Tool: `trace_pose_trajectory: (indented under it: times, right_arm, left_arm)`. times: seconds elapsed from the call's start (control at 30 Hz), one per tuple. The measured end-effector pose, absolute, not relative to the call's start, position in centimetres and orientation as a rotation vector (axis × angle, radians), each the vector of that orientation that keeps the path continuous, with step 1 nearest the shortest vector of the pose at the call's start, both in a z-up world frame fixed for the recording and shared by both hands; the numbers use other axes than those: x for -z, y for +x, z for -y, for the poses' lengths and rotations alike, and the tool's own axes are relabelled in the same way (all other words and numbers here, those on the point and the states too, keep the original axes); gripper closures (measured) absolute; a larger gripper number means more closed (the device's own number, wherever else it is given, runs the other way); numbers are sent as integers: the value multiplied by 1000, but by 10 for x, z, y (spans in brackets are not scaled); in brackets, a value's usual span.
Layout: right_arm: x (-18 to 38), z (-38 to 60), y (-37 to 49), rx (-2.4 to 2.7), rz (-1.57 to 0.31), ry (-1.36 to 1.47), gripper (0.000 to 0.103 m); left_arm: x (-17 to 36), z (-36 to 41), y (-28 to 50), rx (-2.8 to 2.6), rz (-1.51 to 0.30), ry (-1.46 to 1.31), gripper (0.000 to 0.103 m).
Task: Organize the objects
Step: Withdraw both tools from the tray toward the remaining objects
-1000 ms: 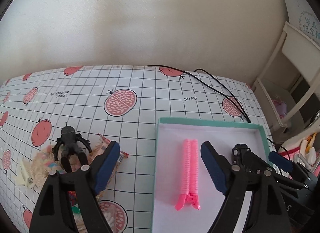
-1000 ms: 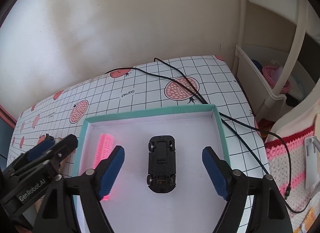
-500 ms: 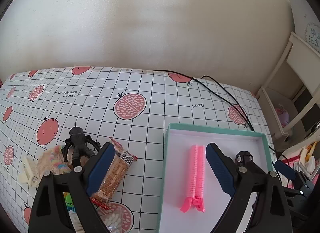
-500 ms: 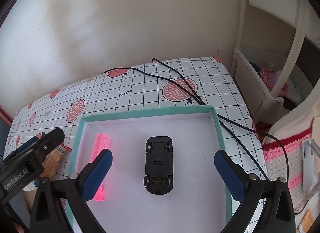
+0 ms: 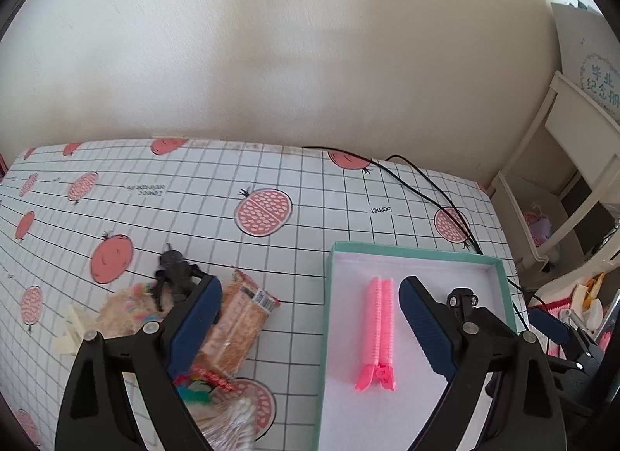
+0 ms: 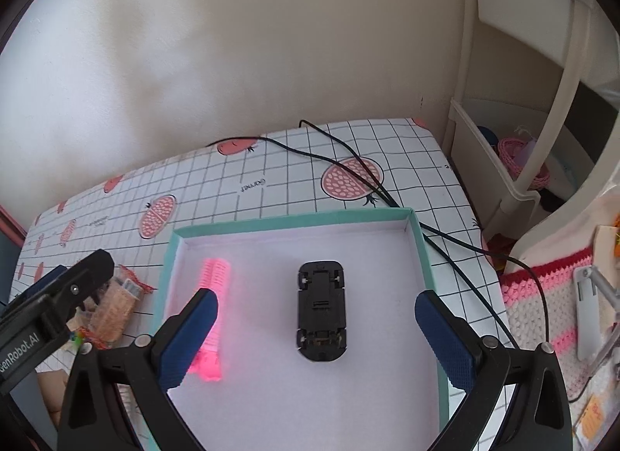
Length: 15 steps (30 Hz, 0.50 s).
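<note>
Your right tool (image 6: 316, 333): two ribbed blue pads on black arms, spread wide, holding nothing. Between its pads lies one black toy car (image 6: 321, 310), glossy plastic, upside down, wheels showing. Past its left pad lies one pink hair roller clip (image 6: 212, 311), ridged, long and narrow. Both lie inside one shallow teal-rimmed box (image 6: 420, 241) with a white floor.

Your left tool (image 5: 310, 329): same build, likewise spread and empty, straddling the box's left wall. To its left, on the tabletop (image 5: 217, 187) of gridded pomegranate-print oilcloth: one crinkly cracker packet (image 5: 238, 325), one black spider figure (image 5: 176, 269), one bag of cotton swabs (image 5: 232, 422).
</note>
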State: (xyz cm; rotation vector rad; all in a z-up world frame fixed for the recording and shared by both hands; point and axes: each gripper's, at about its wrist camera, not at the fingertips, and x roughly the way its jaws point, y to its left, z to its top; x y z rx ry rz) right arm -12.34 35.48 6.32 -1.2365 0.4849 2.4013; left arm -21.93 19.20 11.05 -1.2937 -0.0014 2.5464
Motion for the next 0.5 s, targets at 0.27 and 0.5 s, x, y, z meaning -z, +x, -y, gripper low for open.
trace_pose_trajectory:
  times: [0.27,0.5]
  right_arm:
    - [-98,-329,-112,-2442,-449,-1200,0]
    - [-128,-302,-104,-2488,-459,-1180,0]
  left_arm:
    - [-143,-165,-199,-2577,-44,-1264,10]
    - [-166,-127,-183,-2607,-30,-1263,10]
